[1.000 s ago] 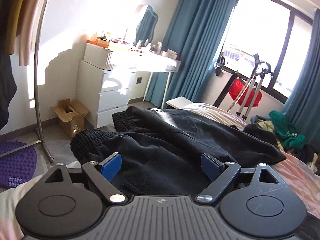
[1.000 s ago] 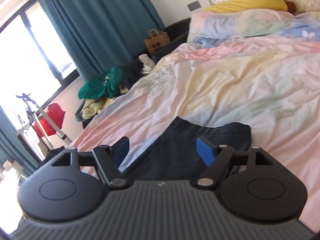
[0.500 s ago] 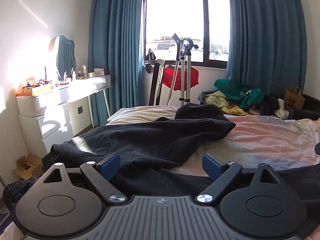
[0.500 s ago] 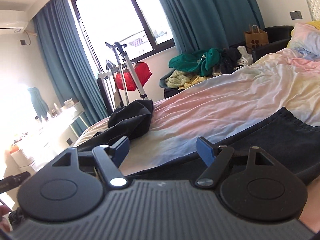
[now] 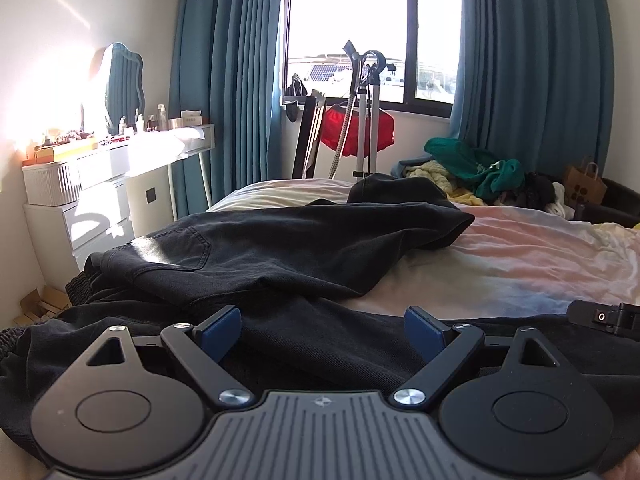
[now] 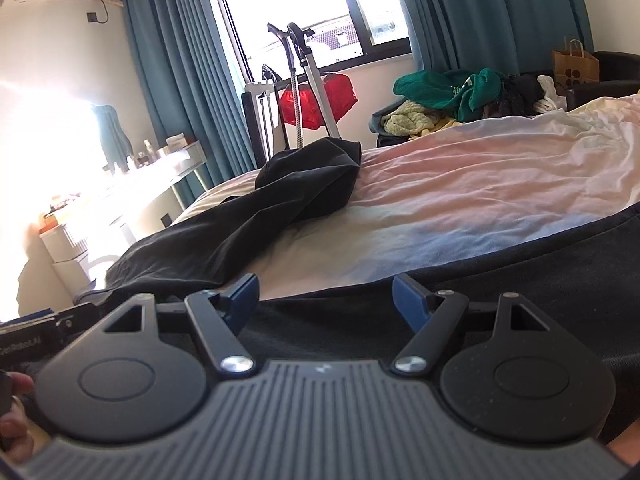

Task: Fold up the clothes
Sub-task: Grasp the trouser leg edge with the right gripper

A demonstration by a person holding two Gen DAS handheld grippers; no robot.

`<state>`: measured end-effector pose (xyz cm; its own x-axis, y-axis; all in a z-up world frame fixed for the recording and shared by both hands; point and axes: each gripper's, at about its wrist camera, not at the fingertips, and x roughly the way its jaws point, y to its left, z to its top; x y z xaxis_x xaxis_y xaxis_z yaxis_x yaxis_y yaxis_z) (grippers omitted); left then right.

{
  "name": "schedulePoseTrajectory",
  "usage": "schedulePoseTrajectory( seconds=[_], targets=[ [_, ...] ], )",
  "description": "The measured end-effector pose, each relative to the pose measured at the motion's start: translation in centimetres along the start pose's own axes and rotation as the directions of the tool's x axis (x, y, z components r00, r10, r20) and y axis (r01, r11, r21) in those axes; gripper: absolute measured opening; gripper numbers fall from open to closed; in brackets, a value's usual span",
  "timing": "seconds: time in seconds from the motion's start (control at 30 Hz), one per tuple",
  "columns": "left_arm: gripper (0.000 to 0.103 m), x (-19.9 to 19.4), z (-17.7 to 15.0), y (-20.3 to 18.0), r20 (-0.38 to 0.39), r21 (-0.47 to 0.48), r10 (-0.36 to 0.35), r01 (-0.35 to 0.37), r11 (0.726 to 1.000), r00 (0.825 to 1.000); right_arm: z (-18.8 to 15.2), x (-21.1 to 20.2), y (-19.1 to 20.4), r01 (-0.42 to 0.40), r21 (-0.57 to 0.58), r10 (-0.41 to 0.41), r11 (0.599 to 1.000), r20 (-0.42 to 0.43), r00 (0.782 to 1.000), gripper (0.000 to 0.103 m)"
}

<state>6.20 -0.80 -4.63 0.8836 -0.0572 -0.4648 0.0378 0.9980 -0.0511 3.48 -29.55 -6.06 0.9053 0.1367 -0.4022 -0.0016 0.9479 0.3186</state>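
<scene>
A pair of black trousers (image 5: 280, 248) lies spread across the pastel bedsheet (image 5: 520, 264), one leg running toward the foot of the bed, the other leg (image 6: 520, 280) stretched along the near edge. My left gripper (image 5: 322, 328) hovers just over the near leg, open, nothing pressed between its blue pads. My right gripper (image 6: 324, 296) stands open over the same near leg, further right, its pads apart from the cloth. The trousers' far leg (image 6: 288, 200) ends in a bunched cuff.
A white dressing table (image 5: 120, 168) with a mirror stands at the left wall. A garment steamer and red cloth (image 5: 356, 128) stand by the window. A heap of clothes (image 5: 472, 172) and a paper bag (image 5: 584, 184) sit beyond the bed. The other gripper's tip (image 5: 608, 316) shows at right.
Both views swung from the side walls to face the window. Both grippers sank toward the near trouser leg. Their jaws stayed apart throughout.
</scene>
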Motion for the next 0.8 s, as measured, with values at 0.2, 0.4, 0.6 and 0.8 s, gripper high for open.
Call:
schedulePoseTrajectory(
  seconds=[0.2, 0.4, 0.6, 0.8],
  targets=[
    [0.090, -0.5, -1.0, 1.8, -0.055, -0.109, -0.034, 0.028, 0.994, 0.998, 2.1, 4.3, 0.1, -0.071, -0.017, 0.069, 0.997, -0.114, 0.991, 0.075],
    [0.091, 0.5, -1.6, 1.9, -0.060, -0.110, -0.057, 0.050, 0.993, 0.997, 10.8, 16.3, -2.2, 0.024, 0.078, -0.018, 0.997, -0.078, 0.997, 0.075],
    [0.091, 4.2, -2.1, 4.4, -0.054, -0.148, -0.048, 0.040, 0.988, 0.997, 16.1, 30.7, -5.7, 0.151, 0.176, -0.135, 0.973, -0.096, 0.986, 0.075],
    [0.091, 7.1, -2.0, 6.7, -0.052, -0.234, -0.032, 0.019, 0.972, 0.998, 16.4, 38.9, -4.5, 0.169, 0.112, -0.157, 0.979, -0.109, 0.982, 0.065]
  ],
)
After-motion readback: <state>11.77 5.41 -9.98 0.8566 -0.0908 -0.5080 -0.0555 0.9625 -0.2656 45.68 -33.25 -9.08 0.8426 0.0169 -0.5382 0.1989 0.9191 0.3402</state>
